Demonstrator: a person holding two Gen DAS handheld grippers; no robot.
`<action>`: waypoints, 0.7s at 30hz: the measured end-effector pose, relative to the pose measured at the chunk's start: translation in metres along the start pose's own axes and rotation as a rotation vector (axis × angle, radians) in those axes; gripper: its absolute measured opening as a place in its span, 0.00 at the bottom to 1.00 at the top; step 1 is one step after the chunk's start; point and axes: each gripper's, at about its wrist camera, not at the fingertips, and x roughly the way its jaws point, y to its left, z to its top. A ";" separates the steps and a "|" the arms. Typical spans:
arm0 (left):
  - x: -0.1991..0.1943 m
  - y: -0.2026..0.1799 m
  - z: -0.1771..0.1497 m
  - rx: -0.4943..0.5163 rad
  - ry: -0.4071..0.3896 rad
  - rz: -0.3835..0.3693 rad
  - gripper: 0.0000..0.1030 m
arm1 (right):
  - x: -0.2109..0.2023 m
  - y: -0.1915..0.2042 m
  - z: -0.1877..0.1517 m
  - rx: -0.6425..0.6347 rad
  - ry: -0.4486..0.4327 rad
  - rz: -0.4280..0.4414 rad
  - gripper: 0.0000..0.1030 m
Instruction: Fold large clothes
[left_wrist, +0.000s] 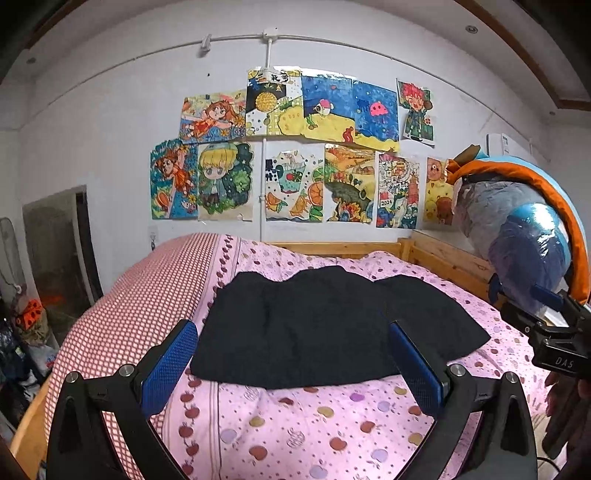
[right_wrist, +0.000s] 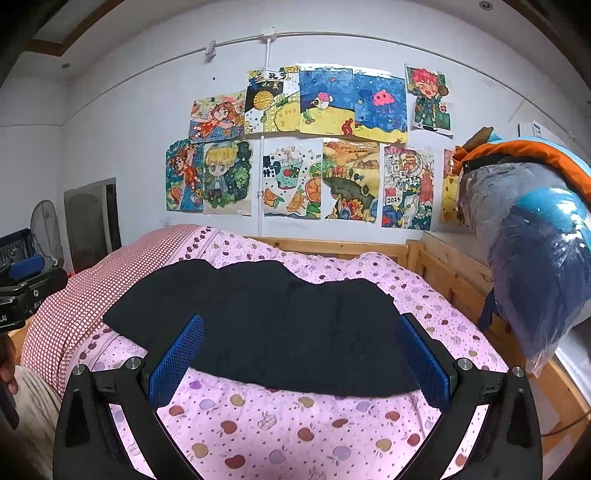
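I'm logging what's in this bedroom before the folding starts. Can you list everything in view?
Garment: one, black, spread flat on the bed.
Bedsheet: one, pink with apple print, covering the bed.
Checked cover: one, red and white, along the bed's left side.
Bed frame: one, light wood, behind and right of the bed.
Drawings: about a dozen, colourful, taped to the white wall.
Wrapped bedding bundle: one, blue and grey in clear plastic, with orange cloth over it, at right.
Fan: one, grey, far left.
Left hand-held gripper: one, black with blue pads, open, held over the bed's near end.
Right hand-held gripper: one, same colours, open, likewise.
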 end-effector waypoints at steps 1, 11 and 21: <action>-0.001 0.000 -0.001 -0.003 0.001 0.001 1.00 | -0.002 0.000 -0.001 0.006 0.001 0.000 0.99; -0.006 0.000 -0.015 0.011 0.013 0.022 1.00 | -0.009 0.002 -0.017 0.004 0.032 -0.022 0.99; -0.004 0.001 -0.032 0.024 0.031 0.038 1.00 | -0.008 0.010 -0.030 -0.012 0.070 -0.016 0.99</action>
